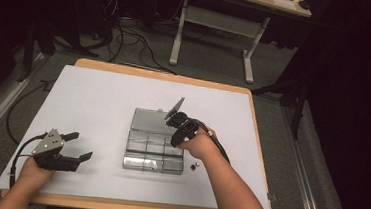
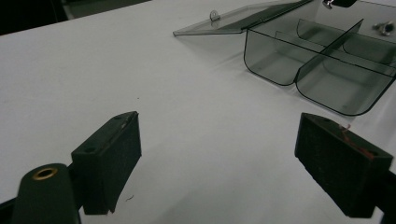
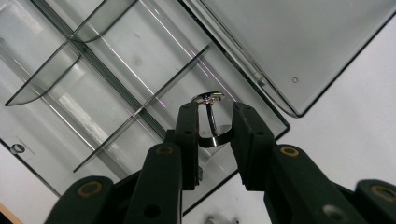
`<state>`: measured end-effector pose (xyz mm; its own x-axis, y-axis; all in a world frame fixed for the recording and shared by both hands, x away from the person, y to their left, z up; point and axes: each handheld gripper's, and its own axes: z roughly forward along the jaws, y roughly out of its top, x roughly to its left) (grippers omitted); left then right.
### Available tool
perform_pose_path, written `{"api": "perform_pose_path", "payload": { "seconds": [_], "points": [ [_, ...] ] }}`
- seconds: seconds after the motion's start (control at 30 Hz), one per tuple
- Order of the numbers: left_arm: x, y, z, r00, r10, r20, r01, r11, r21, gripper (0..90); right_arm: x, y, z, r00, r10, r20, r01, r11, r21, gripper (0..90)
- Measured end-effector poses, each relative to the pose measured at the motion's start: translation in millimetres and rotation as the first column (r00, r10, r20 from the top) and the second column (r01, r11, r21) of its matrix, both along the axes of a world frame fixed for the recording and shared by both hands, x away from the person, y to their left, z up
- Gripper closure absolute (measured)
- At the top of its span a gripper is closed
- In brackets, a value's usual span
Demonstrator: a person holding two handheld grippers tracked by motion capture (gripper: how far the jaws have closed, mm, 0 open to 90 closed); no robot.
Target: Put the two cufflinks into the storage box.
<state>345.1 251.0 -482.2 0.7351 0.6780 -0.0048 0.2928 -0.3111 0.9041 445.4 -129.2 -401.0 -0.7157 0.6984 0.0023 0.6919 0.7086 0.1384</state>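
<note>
- High view: the right gripper (image 1: 175,117) hovers over the clear box (image 1: 153,152); its load is too small to see.
- Right gripper view: jaws pinch a ring (image 3: 210,122), probably, above a far compartment.
- Left gripper (image 1: 79,147) rests spread wide, near left.

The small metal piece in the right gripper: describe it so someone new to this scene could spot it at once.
Start at the white table and find the clear compartment box at its middle, lid open. Over the box's corner nearest the lid hangs the right gripper, shut on a small shiny screw. It is held above the box, whereas another small metal piece lies loose on the table beside it.
</note>
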Motion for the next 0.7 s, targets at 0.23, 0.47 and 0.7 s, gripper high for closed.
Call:
{"api": "perform_pose_path", "payload": {
  "seconds": [0.23, 0.47, 0.7],
  "points": [
    [0.0, -0.2, -0.1, 1.0, 0.001, 0.002, -0.001, 1.0, 0.0, 14.9, 1.2, 2.5, -8.1, 1.0, 0.0, -0.003, 0.0, 1.0, -0.001, 73.6],
    [0.0, -0.1, 0.1, 1.0, -0.001, 0.0, 0.001, 1.0, 0.001, 14.9, 1.4, 5.0, -17.8, 0.9999, 0.002, -0.011, -0.002, 1.0, -0.012, 73.6],
    [-0.1, -0.2, 0.0, 1.0, -0.001, 0.001, 0.001, 1.0, 0.002, 14.9, 2.8, 7.1, -26.7, 0.9999, 0.004, -0.016, -0.005, 1.0, -0.023, 73.5]
  ]
}}
